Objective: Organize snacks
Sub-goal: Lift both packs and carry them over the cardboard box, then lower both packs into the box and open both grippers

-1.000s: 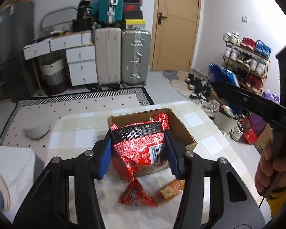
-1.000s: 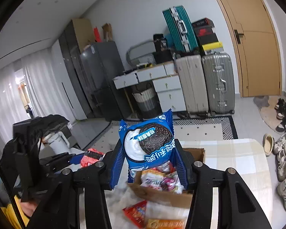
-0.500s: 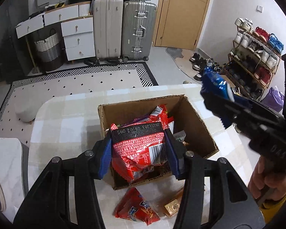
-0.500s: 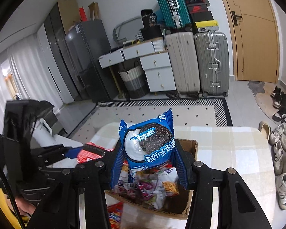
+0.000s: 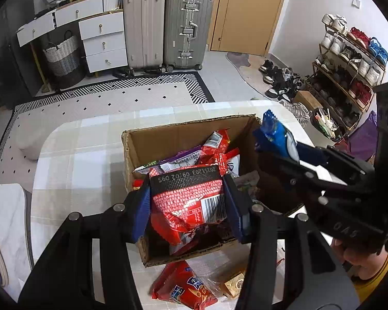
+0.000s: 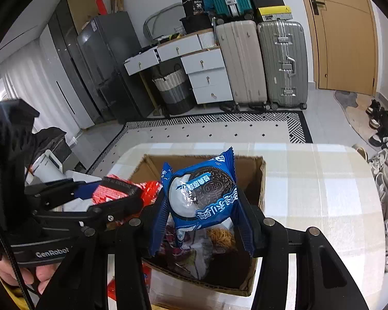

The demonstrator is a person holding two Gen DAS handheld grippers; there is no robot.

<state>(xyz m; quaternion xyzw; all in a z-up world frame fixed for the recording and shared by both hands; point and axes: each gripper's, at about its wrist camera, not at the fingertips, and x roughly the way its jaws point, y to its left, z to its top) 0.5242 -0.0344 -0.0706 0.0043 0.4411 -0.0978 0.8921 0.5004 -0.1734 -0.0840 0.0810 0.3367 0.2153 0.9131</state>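
Left claw (image 5: 187, 201) clamped on red snack bag (image 5: 191, 201), hanging over open cardboard box (image 5: 168, 139). Right claw (image 6: 201, 206) clamped on blue Oreo pack (image 6: 201, 193), also above the box, near its right wall. Box sits on checked surface (image 6: 318, 180), half full of mixed packets; lower layers hidden. Red packet (image 5: 186, 289) and gold one (image 5: 232, 284) lie outside the near wall, partly cut off by claw arms.
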